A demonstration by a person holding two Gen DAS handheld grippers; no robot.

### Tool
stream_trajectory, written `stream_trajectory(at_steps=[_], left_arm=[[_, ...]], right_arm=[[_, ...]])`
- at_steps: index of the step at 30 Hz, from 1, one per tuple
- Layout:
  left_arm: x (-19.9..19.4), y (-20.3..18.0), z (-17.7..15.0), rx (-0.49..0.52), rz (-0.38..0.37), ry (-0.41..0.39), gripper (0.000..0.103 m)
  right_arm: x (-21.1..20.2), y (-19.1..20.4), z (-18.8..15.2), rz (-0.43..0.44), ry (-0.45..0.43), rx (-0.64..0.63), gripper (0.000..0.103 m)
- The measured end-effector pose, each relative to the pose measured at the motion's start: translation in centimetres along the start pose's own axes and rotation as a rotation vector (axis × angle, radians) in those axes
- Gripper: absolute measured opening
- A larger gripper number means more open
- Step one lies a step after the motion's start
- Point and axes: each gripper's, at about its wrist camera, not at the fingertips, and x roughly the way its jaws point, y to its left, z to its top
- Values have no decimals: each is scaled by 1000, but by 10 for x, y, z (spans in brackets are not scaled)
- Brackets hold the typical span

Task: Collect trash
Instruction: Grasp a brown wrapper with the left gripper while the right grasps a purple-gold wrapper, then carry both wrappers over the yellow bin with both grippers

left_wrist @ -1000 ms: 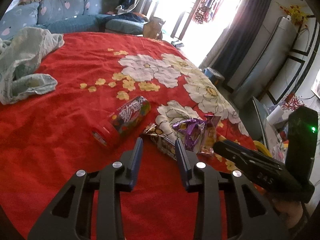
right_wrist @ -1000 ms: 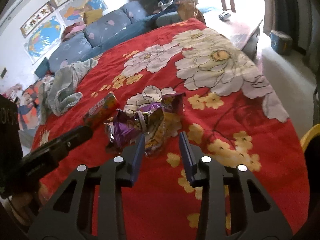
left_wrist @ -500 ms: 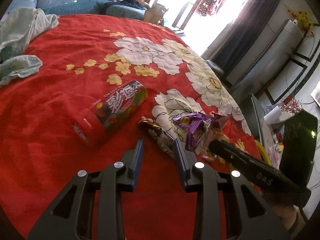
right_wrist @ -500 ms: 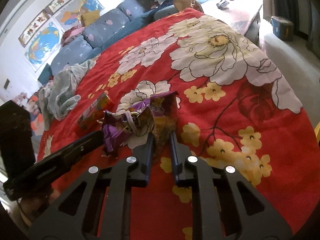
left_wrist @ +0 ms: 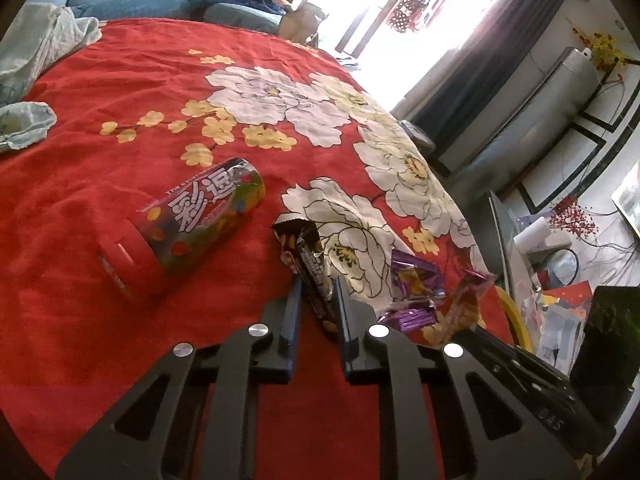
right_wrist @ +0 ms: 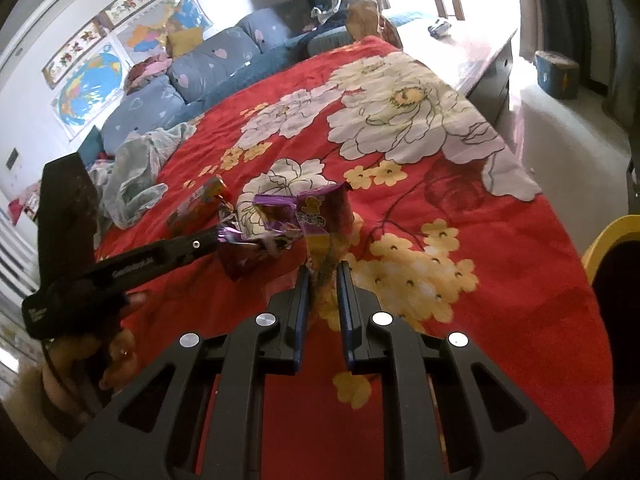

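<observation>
On the red flowered bedspread (left_wrist: 80, 208) lie a candy canister (left_wrist: 188, 224) on its side, a dark brown snack wrapper (left_wrist: 308, 260) and crumpled purple wrappers (left_wrist: 416, 296). My left gripper (left_wrist: 316, 292) is shut on the near end of the brown wrapper. My right gripper (right_wrist: 323, 276) is shut on the lower end of a purple and orange wrapper (right_wrist: 324, 220) and holds it up off the bedspread (right_wrist: 480, 280). The canister (right_wrist: 200, 204) shows partly behind the left gripper's body (right_wrist: 132, 264) in the right wrist view.
A pale green cloth (left_wrist: 36, 60) lies bunched at the far left of the bed. Blue pillows (right_wrist: 168, 96) line the headboard side. A yellow bin rim (right_wrist: 612, 240) stands off the bed's right edge, and clutter (left_wrist: 560, 280) fills the floor beyond.
Both grippers moved forward and closed: the left onto the brown wrapper, the right onto the purple and orange wrapper, which now stands lifted.
</observation>
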Motion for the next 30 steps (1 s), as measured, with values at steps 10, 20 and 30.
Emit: stream_trajectory(at_steps=[10, 20, 30], left_arm=[[-33, -18, -1, 74, 0, -92, 9], [-61, -53, -2, 163, -48, -144, 9], [-70, -93, -12, 247, -105, -151, 9]], right_arm=[[-27, -6, -7, -39, -46, -9, 9], [-53, -23, -8, -75, -88, 12, 9], [-83, -44, -6, -120, -140, 38, 9]])
